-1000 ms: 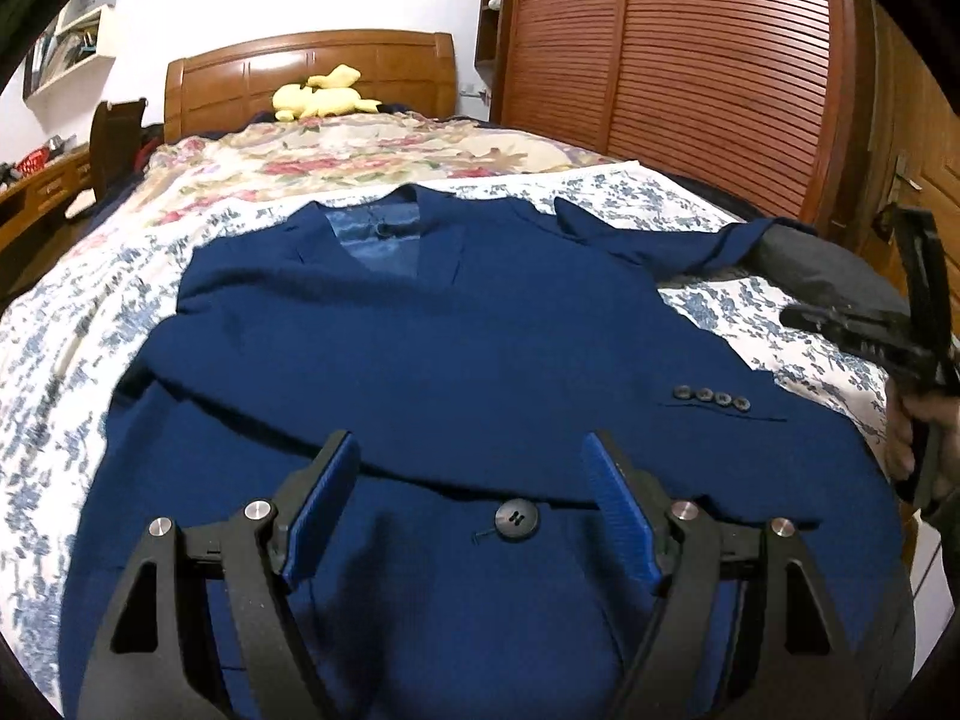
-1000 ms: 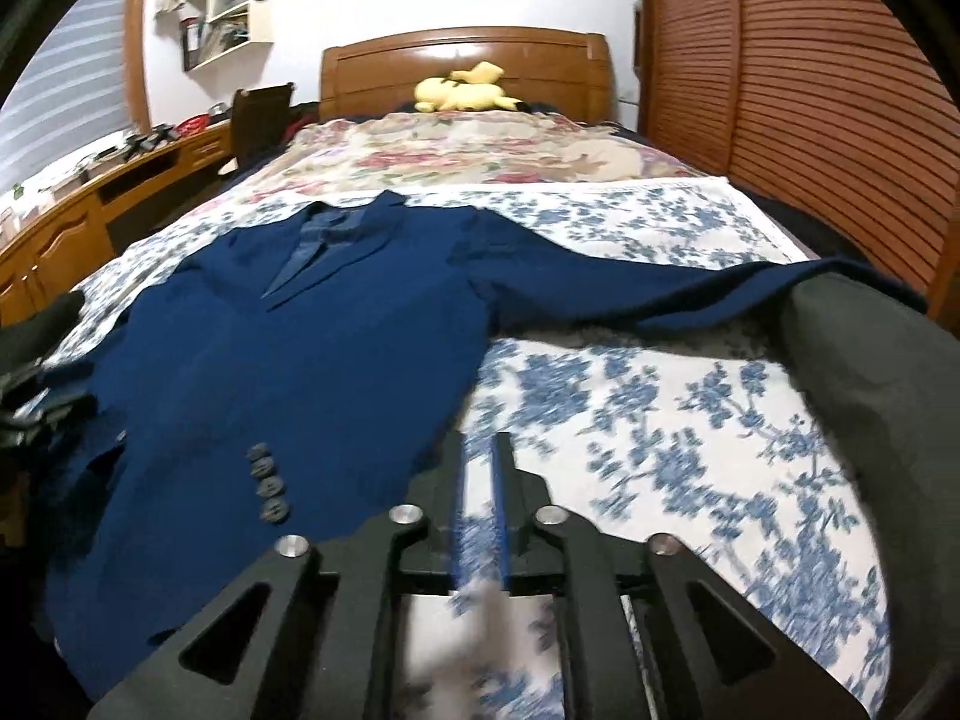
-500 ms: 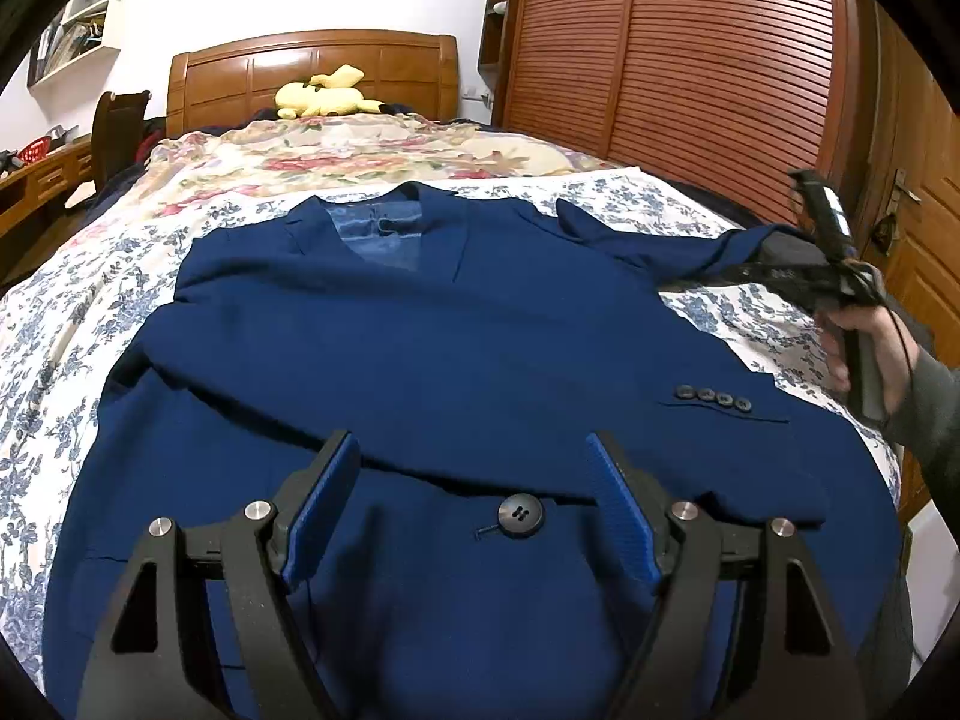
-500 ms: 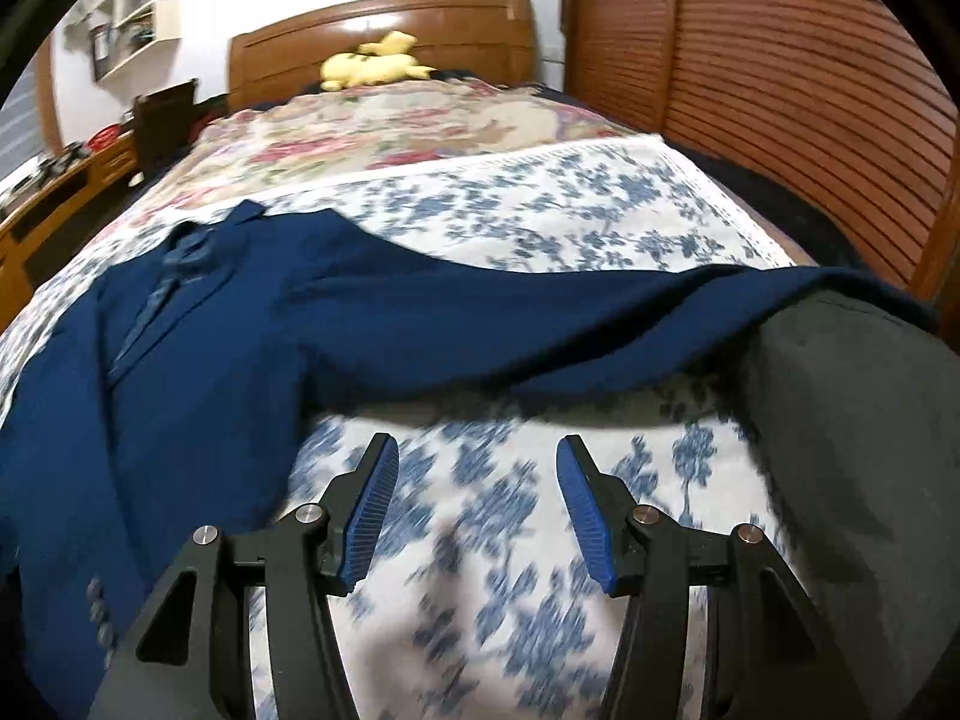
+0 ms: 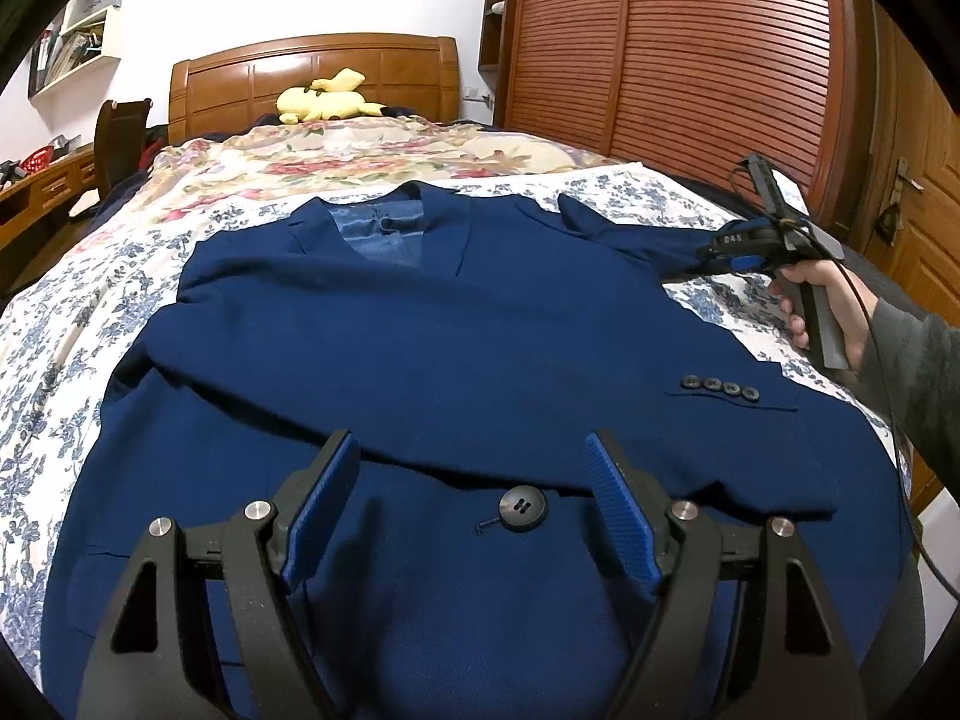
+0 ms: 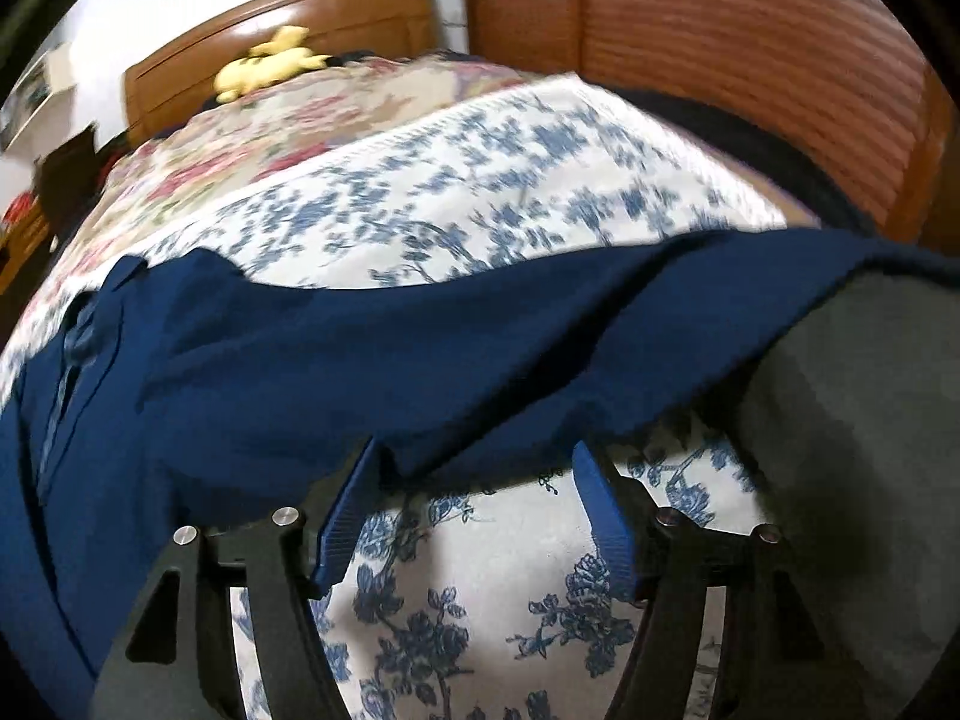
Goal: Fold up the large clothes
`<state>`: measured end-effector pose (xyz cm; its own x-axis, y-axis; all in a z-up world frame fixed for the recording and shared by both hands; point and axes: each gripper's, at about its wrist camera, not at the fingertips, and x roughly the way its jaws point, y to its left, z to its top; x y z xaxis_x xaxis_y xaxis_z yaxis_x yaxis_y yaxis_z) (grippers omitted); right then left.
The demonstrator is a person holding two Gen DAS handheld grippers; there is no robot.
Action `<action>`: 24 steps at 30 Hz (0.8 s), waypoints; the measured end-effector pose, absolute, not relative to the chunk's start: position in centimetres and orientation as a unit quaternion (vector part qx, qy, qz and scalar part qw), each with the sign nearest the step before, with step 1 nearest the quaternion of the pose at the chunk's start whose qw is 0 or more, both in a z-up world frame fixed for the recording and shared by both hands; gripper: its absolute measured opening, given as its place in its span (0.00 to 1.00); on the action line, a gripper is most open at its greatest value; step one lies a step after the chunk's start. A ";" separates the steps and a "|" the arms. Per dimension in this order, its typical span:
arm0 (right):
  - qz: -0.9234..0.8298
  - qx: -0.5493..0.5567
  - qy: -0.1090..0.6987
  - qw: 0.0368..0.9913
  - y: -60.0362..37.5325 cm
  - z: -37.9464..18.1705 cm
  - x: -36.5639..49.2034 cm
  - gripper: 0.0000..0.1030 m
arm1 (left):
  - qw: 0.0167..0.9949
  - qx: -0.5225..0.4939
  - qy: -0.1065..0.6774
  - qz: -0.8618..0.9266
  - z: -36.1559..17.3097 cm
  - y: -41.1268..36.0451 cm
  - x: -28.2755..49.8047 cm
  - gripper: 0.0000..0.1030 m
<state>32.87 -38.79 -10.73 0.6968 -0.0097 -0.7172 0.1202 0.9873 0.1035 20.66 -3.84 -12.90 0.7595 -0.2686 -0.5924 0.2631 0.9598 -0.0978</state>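
The left gripper (image 5: 474, 468) hangs with jaws wide and empty over the navy jacket (image 5: 456, 348) lying flat on the floral bedspread (image 5: 54, 324). At three o'clock, the right gripper (image 6: 474, 468) is opening at the outstretched sleeve (image 6: 540, 348), its pads not pressing the cloth.

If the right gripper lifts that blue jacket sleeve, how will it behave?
Probably floppy: the sleeve already drapes over the bed edge. It will likely sag either side of the opening right gripper. The jacket may drag along.
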 end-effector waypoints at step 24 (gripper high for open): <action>0.042 0.005 0.303 0.952 -34.6 -3.8 31.3 0.04 | 0.937 -0.002 0.318 -0.143 -13.1 -4.3 20.5 0.76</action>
<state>31.30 -34.56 -3.75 0.8130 0.0828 -0.5763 -0.0766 0.9964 0.0352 20.50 -4.33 -13.05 0.7571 -0.2689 -0.5954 0.2662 0.9593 -0.0948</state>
